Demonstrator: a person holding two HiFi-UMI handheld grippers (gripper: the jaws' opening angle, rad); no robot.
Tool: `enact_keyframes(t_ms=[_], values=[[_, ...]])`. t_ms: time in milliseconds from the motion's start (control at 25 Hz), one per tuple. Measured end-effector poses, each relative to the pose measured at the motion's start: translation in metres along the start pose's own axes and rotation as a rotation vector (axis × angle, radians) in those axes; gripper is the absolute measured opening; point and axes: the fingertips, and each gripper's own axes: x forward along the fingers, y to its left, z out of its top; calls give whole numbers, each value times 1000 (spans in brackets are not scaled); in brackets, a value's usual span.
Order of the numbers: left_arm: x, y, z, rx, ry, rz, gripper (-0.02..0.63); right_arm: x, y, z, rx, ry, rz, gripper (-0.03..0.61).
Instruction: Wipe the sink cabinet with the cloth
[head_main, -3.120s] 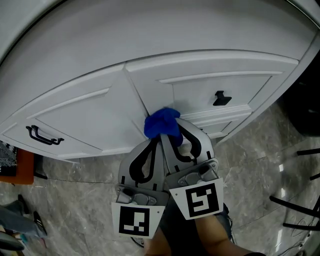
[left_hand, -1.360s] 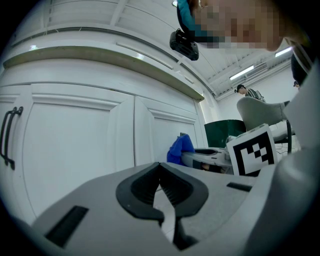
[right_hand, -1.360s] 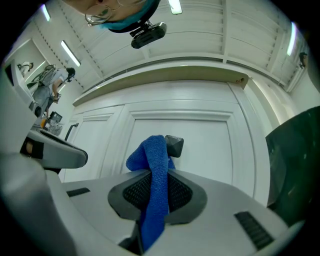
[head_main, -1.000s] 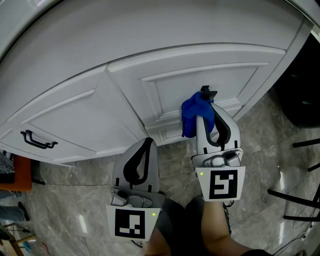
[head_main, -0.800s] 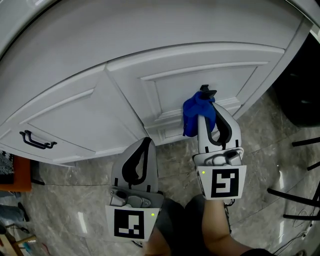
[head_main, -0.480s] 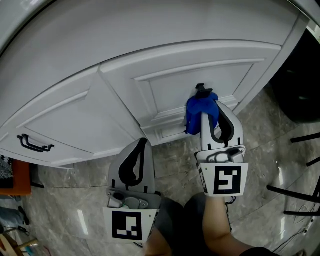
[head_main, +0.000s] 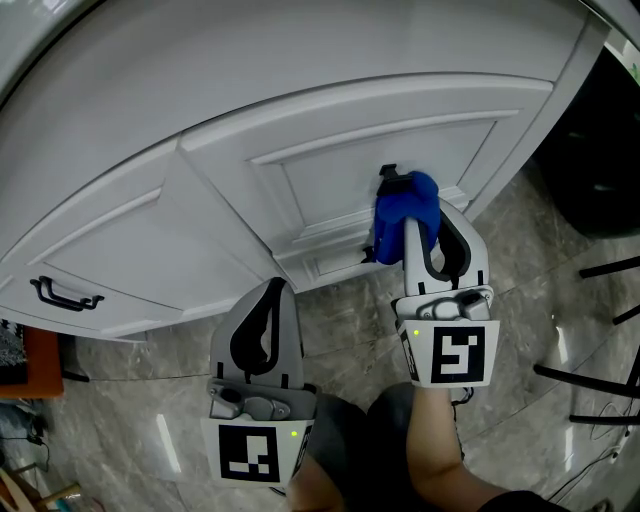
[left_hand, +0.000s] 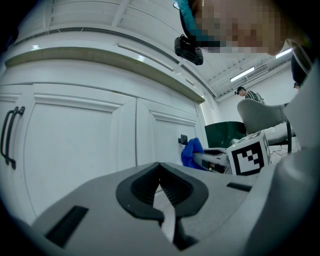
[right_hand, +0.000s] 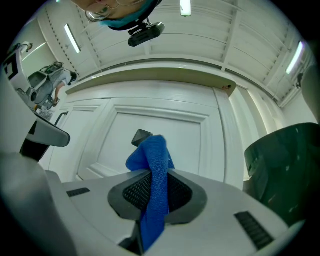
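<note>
Cloth clamped between right gripper fingers | bunch protruding past tips

Right claw clamped, forward; left claw closed, rearward.

A home-style kitchen or bathroom corner: white panelled cabinet doors with a black handle fill the upper frame, glossy grey marble-look floor below, strip lights on a ribbed ceiling.

We see bright, even light from ceiling strip lights; glare streaks the glossy floor; both gripper views curve and darken at their corners.
</note>
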Motion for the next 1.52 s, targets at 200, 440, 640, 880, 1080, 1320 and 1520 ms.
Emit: enact_keyframes(t_ms=[200,440,640,880,1080,1320,1520], values=[[1,0,0,-26,8,12,5,-2,-22,-5,16,8,-56,58],[1,-2,-1,-37,13,18,5,-4,-32,-7,3,13,-76,58],[1,-5,3,6,0,-5,5,-4,-42,-10,8,19,-103,58],[1,-8,2,0,6,-5,5,-5,-52,-11,-1,19,-126,58],[0,-8,5,15,-4,-11,5,-9,-62,-10,-18,13,-179,58],[0,-5,3,-1,2,0,5,-17,-82,-11,-4,7,-278,58],[3,-7,3,2,-3,-12,5,-18,-99,-17,-41,21,-346,57]])
